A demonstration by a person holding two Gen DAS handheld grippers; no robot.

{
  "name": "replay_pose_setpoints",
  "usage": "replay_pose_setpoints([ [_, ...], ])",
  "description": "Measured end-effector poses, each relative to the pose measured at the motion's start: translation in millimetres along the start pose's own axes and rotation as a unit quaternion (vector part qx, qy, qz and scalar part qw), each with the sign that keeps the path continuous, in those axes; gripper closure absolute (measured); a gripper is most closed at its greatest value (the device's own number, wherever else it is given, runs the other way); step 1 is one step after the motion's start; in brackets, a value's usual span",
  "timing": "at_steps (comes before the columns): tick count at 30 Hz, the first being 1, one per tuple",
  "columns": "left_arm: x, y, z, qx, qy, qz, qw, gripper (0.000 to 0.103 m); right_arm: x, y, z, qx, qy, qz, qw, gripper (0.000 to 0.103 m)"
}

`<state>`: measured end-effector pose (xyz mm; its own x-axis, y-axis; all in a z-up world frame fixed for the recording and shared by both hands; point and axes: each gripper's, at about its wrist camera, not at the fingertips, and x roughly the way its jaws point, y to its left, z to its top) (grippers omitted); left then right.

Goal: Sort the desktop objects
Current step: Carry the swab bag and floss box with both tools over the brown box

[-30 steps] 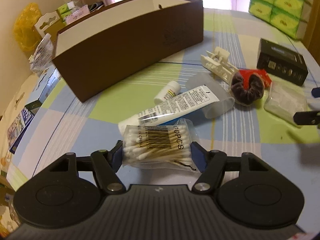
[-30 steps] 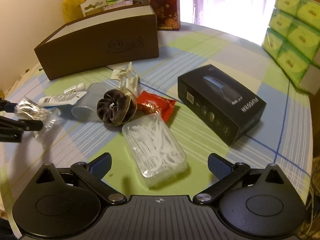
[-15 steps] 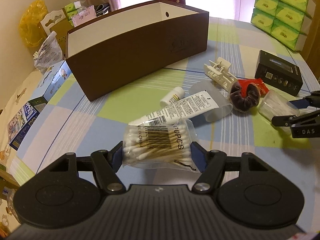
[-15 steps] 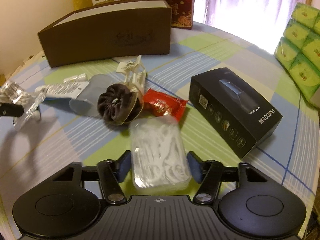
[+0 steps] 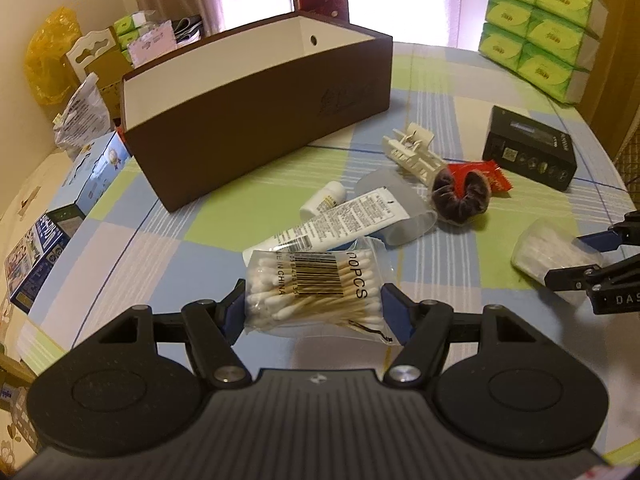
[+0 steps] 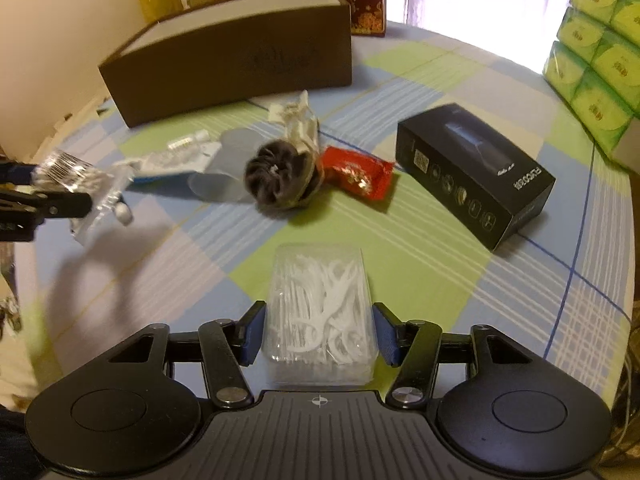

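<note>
Cotton swab bag (image 5: 316, 288) pinched between left gripper (image 5: 316, 312) pads, seemingly lifted.

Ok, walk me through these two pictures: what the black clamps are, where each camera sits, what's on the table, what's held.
There is no robot here: a person holds two hand-held grippers, each with a camera looking along its fingers. The left view shows the left gripper shut on a bag of cotton swabs. The right view shows the right gripper shut on a clear box of floss picks. On the checked tablecloth lie a brown open box, a white tube, a dark scrunchie, a red packet and a black carton.
</note>
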<state>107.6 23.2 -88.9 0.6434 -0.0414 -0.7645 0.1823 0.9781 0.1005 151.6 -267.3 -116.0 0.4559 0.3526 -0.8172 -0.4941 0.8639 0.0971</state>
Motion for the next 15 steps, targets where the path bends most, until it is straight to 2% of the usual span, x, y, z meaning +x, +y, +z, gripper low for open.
replay_pose_setpoints([
  [7, -9, 7, 12, 0.011, -0.010, -0.013, 0.9998, 0.038, -15, 16, 10, -0.005, -0.013, 0.005, 1.000, 0.050],
  [13, -5, 14, 13, 0.022, 0.001, -0.023, 0.9995, 0.038, 0, 24, -2, 0.005, 0.026, -0.005, 1.000, 0.050],
  [15, -2, 18, 13, 0.024, 0.006, -0.026, 0.9994, 0.038, 2, 25, -4, 0.009, 0.035, -0.003, 0.999, 0.047],
])
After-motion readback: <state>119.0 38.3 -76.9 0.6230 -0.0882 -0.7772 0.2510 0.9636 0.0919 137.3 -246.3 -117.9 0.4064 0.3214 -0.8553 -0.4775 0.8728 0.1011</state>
